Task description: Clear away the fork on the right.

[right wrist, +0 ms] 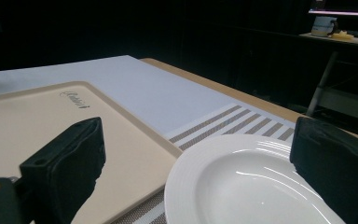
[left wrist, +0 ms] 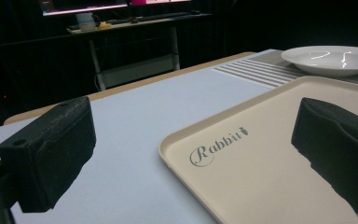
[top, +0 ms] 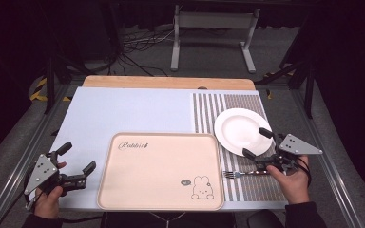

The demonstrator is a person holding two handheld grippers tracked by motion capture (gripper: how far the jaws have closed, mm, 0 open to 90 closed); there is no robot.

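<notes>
A beige tray (top: 161, 166) printed with a rabbit lies at the table's near middle. To its right, a white plate (top: 243, 128) rests on a striped placemat (top: 218, 107). A fork (top: 237, 174) lies on the mat just below the plate, its handle running under the person's right hand. My right gripper (top: 256, 142) stands open at the plate's near rim, and the plate (right wrist: 242, 186) shows between its jaws. Left of the tray, my left gripper (top: 79, 156) is open and holds nothing. Its view faces the tray's (left wrist: 270, 140) left corner, with the plate (left wrist: 331, 58) beyond.
A pale blue sheet (top: 133, 111) covers most of the wooden table (top: 171, 81). Beyond the far edge are a table frame's legs (top: 214, 38) and cables on the floor. A desk with a cup (right wrist: 324, 25) stands in the dark background.
</notes>
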